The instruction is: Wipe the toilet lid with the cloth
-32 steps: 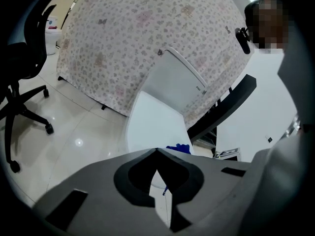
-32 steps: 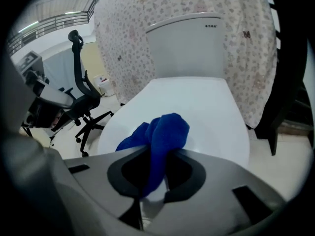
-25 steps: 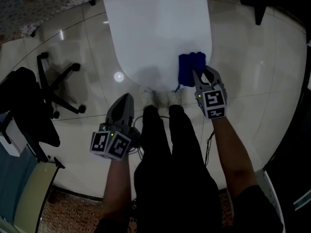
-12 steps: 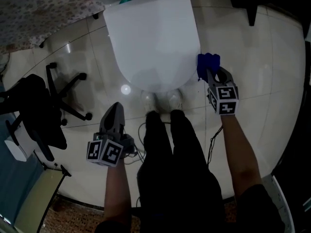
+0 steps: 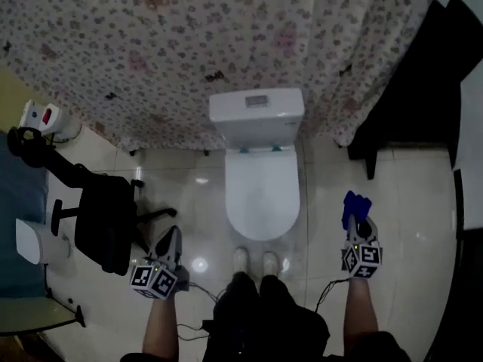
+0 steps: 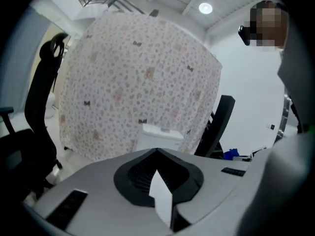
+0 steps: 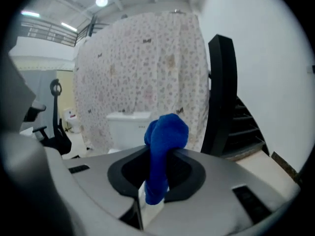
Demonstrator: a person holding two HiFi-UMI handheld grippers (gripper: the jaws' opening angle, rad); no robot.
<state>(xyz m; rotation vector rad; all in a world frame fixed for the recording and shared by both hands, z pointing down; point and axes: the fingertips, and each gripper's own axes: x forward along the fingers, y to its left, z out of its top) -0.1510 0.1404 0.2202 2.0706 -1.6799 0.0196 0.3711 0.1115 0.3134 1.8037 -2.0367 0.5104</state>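
Observation:
The white toilet stands with its lid [image 5: 263,200] down and its cistern [image 5: 256,115] behind, in the middle of the head view. My right gripper [image 5: 359,226] hangs to the right of the bowl, apart from it and shut on the blue cloth [image 5: 354,207]. In the right gripper view the cloth [image 7: 165,137] bunches up between the jaws of that gripper [image 7: 156,157], with the cistern [image 7: 129,126] far ahead. My left gripper [image 5: 170,240] is shut with nothing in it, left of the toilet; the left gripper view shows its jaws closed [image 6: 157,154].
A flowered curtain [image 5: 226,44] hangs behind the toilet. A black office chair [image 5: 106,217] stands at the left, close to my left gripper. A black panel [image 5: 407,111] fills the right side. The person's shoes [image 5: 253,261] are just in front of the bowl. Cables lie on the tiled floor.
My right gripper has carried the cloth off the lid's right edge and away from the toilet. The head view has pulled back, so the whole toilet and the curtain now show.

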